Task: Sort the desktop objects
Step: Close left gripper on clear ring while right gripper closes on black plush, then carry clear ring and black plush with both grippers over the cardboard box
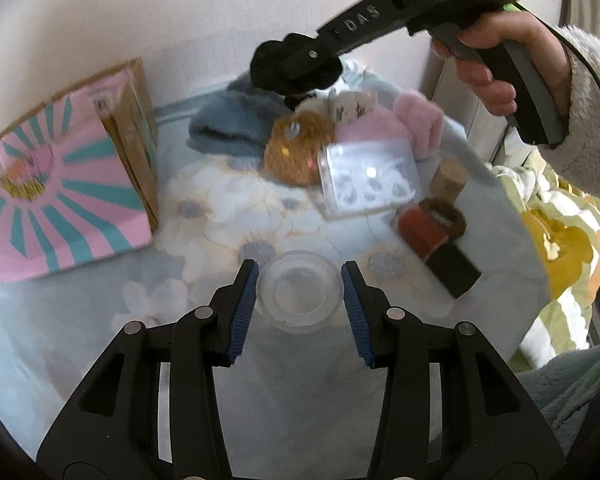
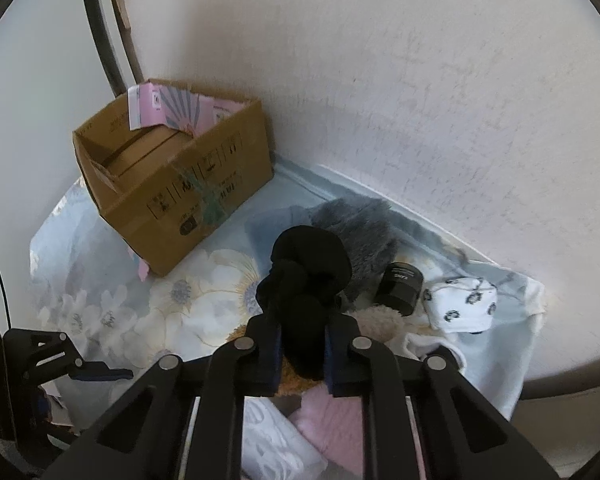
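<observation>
Above clutter (grey fluffy item (image 2: 356, 236), black jar (image 2: 398, 288)), right gripper (image 2: 300, 354) clamps black sock bundle (image 2: 304, 280); left gripper (image 1: 300, 304) wide, straddling glass bowl (image 1: 300, 298).

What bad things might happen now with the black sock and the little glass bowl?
The black sock dangles from the right gripper, pinched only at its end, so it might slip onto the pile. The left gripper sits open around the clear glass bowl; closing crookedly might make the smooth glass skid away.

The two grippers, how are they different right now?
The right gripper has its jaws shut on a black knotted sock, held up off the table. The left gripper is open, its jaws on either side of a clear glass bowl, gripping nothing. Both have black arms and blue pads.
</observation>
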The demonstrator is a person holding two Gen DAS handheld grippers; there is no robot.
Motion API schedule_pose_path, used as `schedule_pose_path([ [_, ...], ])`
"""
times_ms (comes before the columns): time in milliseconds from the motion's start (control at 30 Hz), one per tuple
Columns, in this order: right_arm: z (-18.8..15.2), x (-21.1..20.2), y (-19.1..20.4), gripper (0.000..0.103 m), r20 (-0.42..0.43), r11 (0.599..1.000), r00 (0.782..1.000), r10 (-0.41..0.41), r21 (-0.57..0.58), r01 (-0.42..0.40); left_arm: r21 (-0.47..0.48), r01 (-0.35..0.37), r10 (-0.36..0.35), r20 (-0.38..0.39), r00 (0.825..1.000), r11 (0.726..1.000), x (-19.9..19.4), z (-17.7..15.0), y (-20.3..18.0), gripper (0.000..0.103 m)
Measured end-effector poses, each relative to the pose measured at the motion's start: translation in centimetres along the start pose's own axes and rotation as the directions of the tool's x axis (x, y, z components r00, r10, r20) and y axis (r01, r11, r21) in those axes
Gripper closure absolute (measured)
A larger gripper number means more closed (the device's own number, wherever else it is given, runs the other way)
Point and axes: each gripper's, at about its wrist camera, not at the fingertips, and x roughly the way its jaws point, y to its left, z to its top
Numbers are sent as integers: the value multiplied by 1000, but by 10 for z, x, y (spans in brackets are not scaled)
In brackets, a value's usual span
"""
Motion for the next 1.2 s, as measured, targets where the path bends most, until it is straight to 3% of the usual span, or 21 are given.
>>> schedule_pose_path([
  [400,47,-79,12,88,14,1000,1000,18,20,-18,41,-44,45,-20,999,998,-80,89,57,63],
  [633,85,-103,26,89,45,999,999,25,34,-27,84,-121,120,12,993,989,-116,128,97,63],
  [867,127,-103,54,88,48,998,997,53,11,-54,74,-157,158,-9,987,985,-129,149,152,63],
  [1000,149,-97,73,88,43,997,996,74,6,-75,14,-160,160,-52,986,987,-126,161,189,63],
  [1200,175,-78,104,88,10,995,995,102,-8,-102,10,-180,180,-109,978,984,-113,167,235,63],
])
